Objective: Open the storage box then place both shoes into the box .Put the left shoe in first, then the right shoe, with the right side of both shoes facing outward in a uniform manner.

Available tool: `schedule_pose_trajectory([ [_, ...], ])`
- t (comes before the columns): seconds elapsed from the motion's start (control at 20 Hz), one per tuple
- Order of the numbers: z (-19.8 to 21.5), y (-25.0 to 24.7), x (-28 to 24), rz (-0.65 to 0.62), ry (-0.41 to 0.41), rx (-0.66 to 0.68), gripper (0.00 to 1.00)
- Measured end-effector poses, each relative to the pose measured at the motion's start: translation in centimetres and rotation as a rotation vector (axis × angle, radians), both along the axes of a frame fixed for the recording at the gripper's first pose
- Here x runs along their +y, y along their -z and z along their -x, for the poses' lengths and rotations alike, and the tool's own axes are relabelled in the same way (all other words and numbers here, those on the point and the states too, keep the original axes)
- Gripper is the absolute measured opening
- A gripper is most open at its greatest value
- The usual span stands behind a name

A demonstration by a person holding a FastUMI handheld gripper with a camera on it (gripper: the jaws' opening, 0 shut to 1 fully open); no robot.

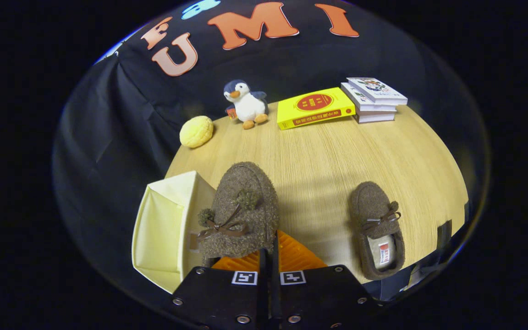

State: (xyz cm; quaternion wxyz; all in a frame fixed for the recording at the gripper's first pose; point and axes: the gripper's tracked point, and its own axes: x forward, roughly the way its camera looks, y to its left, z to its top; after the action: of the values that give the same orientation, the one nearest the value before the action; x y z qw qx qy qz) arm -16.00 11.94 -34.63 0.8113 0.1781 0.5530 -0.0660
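gripper (269,256) fingers pinched tight on heel rim of brown fuzzy slipper (241,213), slipper lifted beside open cream storage box (161,229), second slipper (377,229) flat on wooden table (328,156), well apart

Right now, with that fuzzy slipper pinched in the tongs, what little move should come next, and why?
Probably carry it a little sideways and down into the open cream box. The tongs are closed on the rear of the held slipper, which hangs beside the box's mouth, overlapping its near wall, not yet inside. The other slipper lies on the table, apparently waiting its turn.
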Motion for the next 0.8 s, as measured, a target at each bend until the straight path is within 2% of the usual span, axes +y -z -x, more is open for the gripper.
schedule_pose_trajectory([
  [0.15,-1.4,-2.7,2.7,-0.01,-0.002,-0.011,0.04],
  [0.35,-3.5,-4.7,7.0,-0.016,-0.049,-0.024,0.04],
  [0.8,-4.2,-2.3,17.5,-0.039,-0.175,0.055,0.04],
])
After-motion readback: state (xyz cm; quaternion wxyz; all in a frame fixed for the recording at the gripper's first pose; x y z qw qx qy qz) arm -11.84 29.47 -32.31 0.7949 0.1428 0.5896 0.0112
